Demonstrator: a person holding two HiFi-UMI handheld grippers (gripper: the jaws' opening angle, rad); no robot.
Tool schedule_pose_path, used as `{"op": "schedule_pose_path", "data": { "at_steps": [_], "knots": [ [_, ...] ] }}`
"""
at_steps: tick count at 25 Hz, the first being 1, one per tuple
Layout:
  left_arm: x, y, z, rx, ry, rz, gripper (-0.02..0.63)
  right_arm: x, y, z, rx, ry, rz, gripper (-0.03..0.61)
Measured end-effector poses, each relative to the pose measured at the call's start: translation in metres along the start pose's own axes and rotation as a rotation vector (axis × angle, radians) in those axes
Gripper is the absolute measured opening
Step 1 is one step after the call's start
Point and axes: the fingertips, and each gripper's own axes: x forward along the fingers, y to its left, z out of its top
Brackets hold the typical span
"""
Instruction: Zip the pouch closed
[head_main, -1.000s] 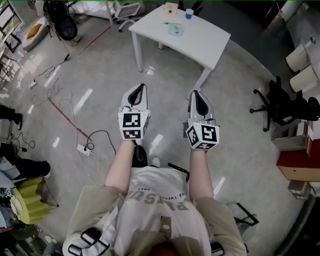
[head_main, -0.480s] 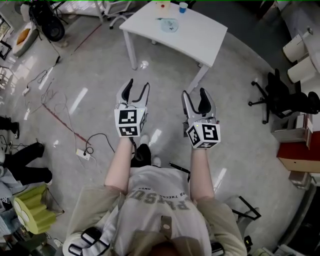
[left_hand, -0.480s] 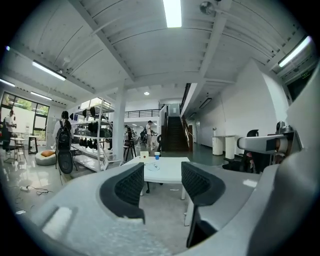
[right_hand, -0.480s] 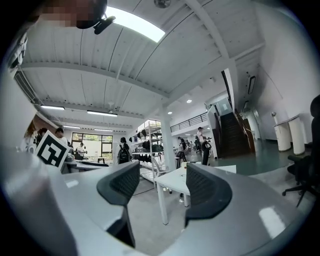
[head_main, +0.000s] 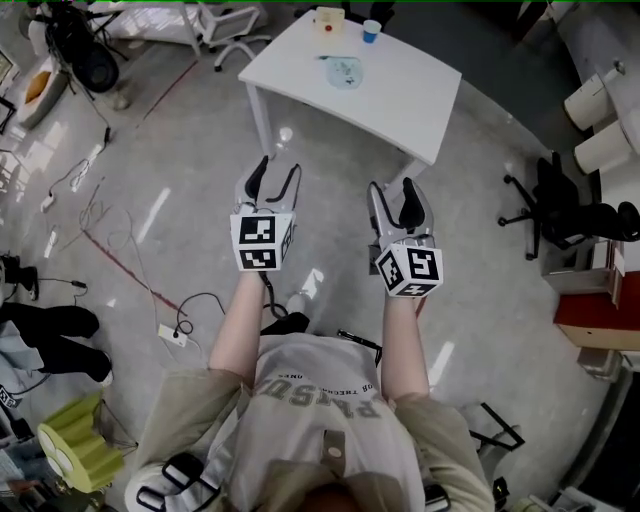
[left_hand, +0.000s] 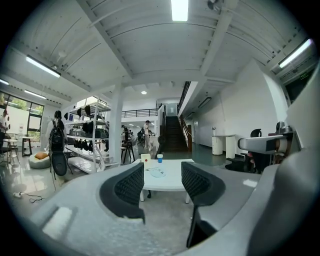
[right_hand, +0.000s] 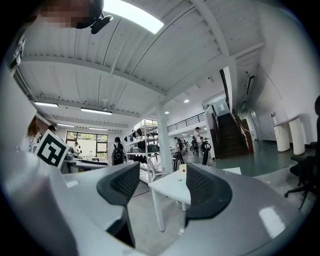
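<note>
White table, 1 blue cup, 1 pouch; left gripper, right gripper, both spread wide.

A: Head view: from where?
B: From overhead, facing steeply down onto left gripper and right gripper, floor below; tabletop far ahead, near the top edge.
A: The 2 gripper views?
B: Mounted low behind the jaws, facing level. Same tabletop shared by all 3, well off.

The pale bluish pouch lies flat on the white table, near its far edge
</note>
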Motion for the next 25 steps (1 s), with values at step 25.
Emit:
{"op": "schedule_pose_path", "data": {
  "at_steps": [25],
  "knots": [
    [0.123, 0.065, -0.031, -0.027, 0.099, 0.016, 0.242, 0.133, -0.054, -0.043, 0.023, 0.095, -0.016, 0.265]
  ]
}}
